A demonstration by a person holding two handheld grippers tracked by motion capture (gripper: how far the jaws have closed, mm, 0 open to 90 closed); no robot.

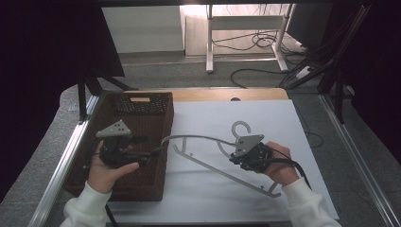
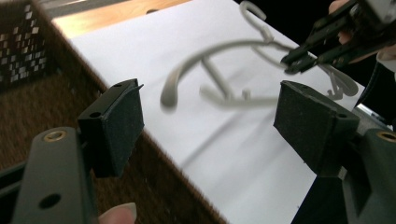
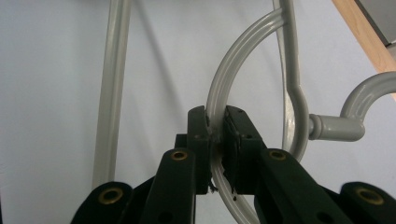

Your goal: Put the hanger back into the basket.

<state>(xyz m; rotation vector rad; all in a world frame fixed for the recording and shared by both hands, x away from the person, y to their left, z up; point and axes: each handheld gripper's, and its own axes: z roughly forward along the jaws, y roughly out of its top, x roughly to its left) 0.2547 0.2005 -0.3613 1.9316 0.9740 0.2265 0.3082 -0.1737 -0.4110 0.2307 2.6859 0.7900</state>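
Near the right edge of the white-covered bench (image 1: 283,118), my right tongs (image 3: 215,133) are clamped tight on a curved bar of the grey plastic clothes hanger (image 1: 208,156), just below its hook. My left tongs (image 2: 208,121) hang wide open and empty over the dark woven wicker basket (image 1: 142,113) at the left edge, the hanger's near tip just beside its rim.

Hanger (image 2: 219,70) blurred, left claw view
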